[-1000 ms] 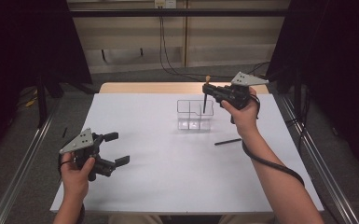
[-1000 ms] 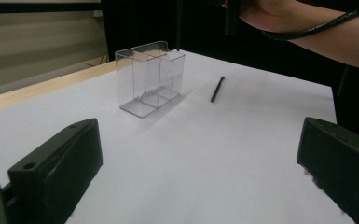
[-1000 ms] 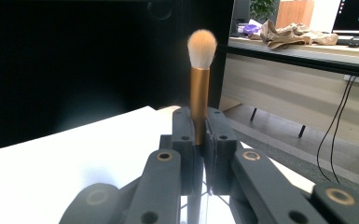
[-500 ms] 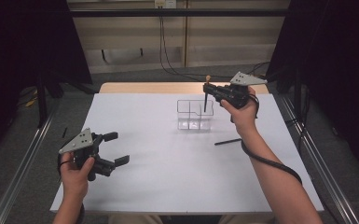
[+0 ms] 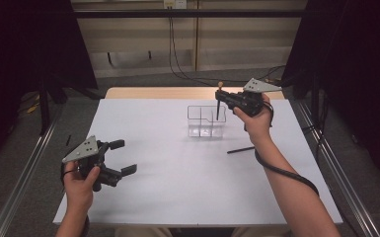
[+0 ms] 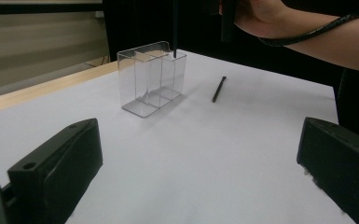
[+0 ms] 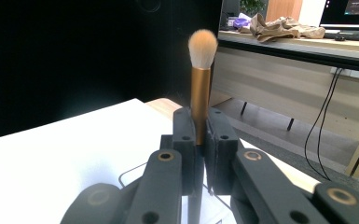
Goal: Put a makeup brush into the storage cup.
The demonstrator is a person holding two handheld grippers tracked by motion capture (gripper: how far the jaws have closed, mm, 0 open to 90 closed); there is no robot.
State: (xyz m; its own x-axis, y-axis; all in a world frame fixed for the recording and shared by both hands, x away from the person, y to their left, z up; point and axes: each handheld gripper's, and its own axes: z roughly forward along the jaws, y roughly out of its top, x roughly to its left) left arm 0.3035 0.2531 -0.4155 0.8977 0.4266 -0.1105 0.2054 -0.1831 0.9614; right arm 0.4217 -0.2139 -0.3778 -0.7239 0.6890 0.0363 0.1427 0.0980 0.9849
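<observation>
A: Start with the desk (image 5: 177, 197). Anything different from a moment back?

B: Hardly. The white sheet looks the same, and the clear organizer (image 5: 206, 121) stands where it stood, toward the far middle, upright, with its compartments empty as far as I can tell. The left tongs (image 5: 123, 157) sit at the near left corner with the jaws apart and nothing between them, just as in the earlier pictures.

A: And the right tongs (image 5: 218, 102)?

B: Clamped together on the makeup brush (image 7: 200, 84), gripping the shaft just below the copper ferrule. The brush stands upright, bristles up. In the high view its dark handle end points down over the right rear compartment of the organizer; from the left gripper view the tip looks about level with the rim, though I cannot tell if it has actually gone inside.

A: So has it dropped at all?

B: Compared with the earlier pictures, only a shade, if that. The hand has stayed hovering over the same spot, which I read as lining up rather than lowering.

A: What about the black stick (image 5: 241, 149)?

B: It lies flat on the desk, right of the organizer, well apart from it, unmoved. I'd guess it goes in afterward.
</observation>
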